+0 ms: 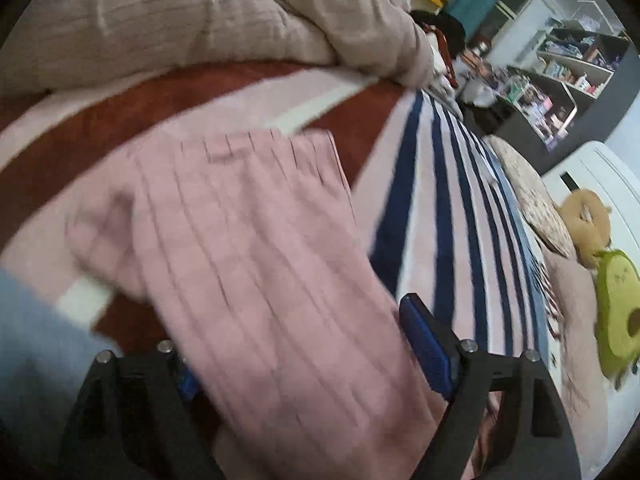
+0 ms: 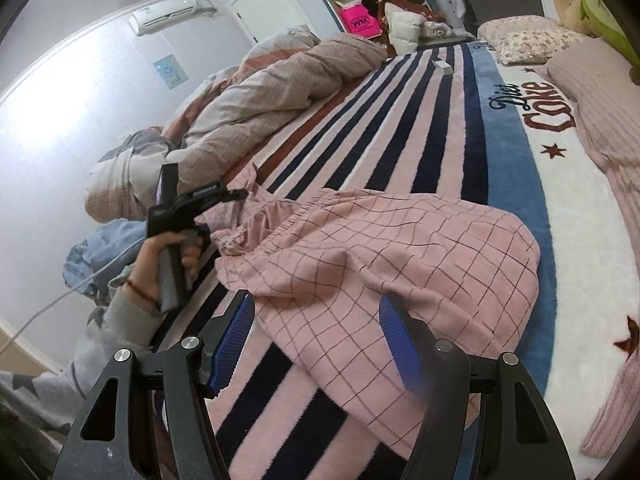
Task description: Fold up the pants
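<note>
Pink checked pants (image 2: 384, 248) lie bunched on the striped blanket (image 2: 400, 120), elastic waistband toward the left. My right gripper (image 2: 316, 324) hovers low over their near edge. Its blue pads (image 2: 234, 340) stand wide apart with cloth lying between them, not pinched. My left gripper (image 2: 240, 196), held by a hand (image 2: 168, 260), points at the waistband end. In the left wrist view the pants (image 1: 248, 240) run up between that gripper's (image 1: 292, 332) open jaws. The cloth covers most of the left finger, and the right blue pad (image 1: 424, 344) stands off it. This view is motion-blurred.
A beige duvet (image 2: 280, 92) is heaped along the far left of the bed, with a blue garment (image 2: 104, 252) beside it. Pillows (image 2: 528, 40) and an avocado plush (image 1: 616, 312) sit at the head end. Shelves (image 1: 568, 72) stand beyond the bed.
</note>
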`<state>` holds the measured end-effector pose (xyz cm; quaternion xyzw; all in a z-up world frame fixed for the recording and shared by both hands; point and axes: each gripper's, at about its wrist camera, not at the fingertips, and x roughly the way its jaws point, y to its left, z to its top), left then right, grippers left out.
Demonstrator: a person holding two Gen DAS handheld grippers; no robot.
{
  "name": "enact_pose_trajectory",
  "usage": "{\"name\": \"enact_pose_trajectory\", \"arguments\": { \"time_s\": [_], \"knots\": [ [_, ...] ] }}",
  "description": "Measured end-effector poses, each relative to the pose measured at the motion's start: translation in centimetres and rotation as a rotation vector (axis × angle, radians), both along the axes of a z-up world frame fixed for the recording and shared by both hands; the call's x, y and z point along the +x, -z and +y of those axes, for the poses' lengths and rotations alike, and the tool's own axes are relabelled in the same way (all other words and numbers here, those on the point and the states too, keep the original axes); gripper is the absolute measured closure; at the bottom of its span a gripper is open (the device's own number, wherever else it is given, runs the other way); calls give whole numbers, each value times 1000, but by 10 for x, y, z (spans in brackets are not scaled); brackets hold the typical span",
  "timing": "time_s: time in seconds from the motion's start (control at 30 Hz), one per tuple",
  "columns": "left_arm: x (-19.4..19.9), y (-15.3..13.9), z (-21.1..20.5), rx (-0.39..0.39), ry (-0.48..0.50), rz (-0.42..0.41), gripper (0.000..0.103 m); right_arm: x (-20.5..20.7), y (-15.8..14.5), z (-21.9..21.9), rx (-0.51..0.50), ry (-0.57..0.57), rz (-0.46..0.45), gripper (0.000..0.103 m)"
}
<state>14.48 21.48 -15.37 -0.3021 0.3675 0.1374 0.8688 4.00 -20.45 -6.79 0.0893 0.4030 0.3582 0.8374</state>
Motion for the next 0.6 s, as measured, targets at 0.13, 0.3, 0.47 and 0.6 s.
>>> {"name": "enact_pose_trajectory", "arguments": {
  "time_s": [0.13, 0.3, 0.47, 0.6],
  "knots": [
    [4, 2, 12, 42, -51, -4, 70, 8, 3, -7, -10, 28, -5, 42],
    [-4, -10, 7, 103, -28, -58, 92, 20, 7, -18, -47, 115, -25, 42],
    [-14, -47, -14, 190, 31, -157, 94, 21, 5, -28, -56, 157, -44, 38],
    [-23, -91, -49, 248, 122, -250, 94, 18, 1, -33, -42, 161, -47, 38]
  ]
}}
